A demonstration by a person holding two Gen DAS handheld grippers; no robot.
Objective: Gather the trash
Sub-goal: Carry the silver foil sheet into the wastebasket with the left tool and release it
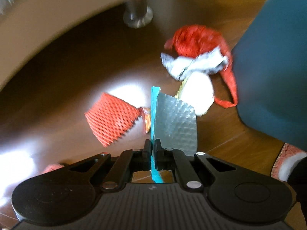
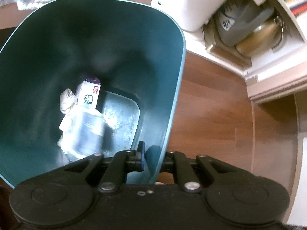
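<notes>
My left gripper [image 1: 153,147] is shut on a teal and silver foil wrapper [image 1: 175,122] and holds it above the wooden floor. Beyond it lie an orange foam net sleeve [image 1: 111,117], a red net bag [image 1: 193,40] with grey crumpled paper [image 1: 193,64] and a white round piece [image 1: 197,94]. The teal trash bin [image 1: 272,72] stands at the right. My right gripper [image 2: 153,154] is shut on the bin's rim [image 2: 172,99], one finger inside and one outside. Inside the bin lie a white carton [image 2: 89,94], crumpled tissue [image 2: 67,101] and a clear plastic piece [image 2: 86,134].
A metal furniture leg [image 1: 138,15] stands on the floor behind the trash under a beige furniture edge. In the right wrist view, a white container [image 2: 191,3] and a shelf with a pot [image 2: 259,36] stand beyond the bin. A slippered foot [image 1: 287,163] is at the right.
</notes>
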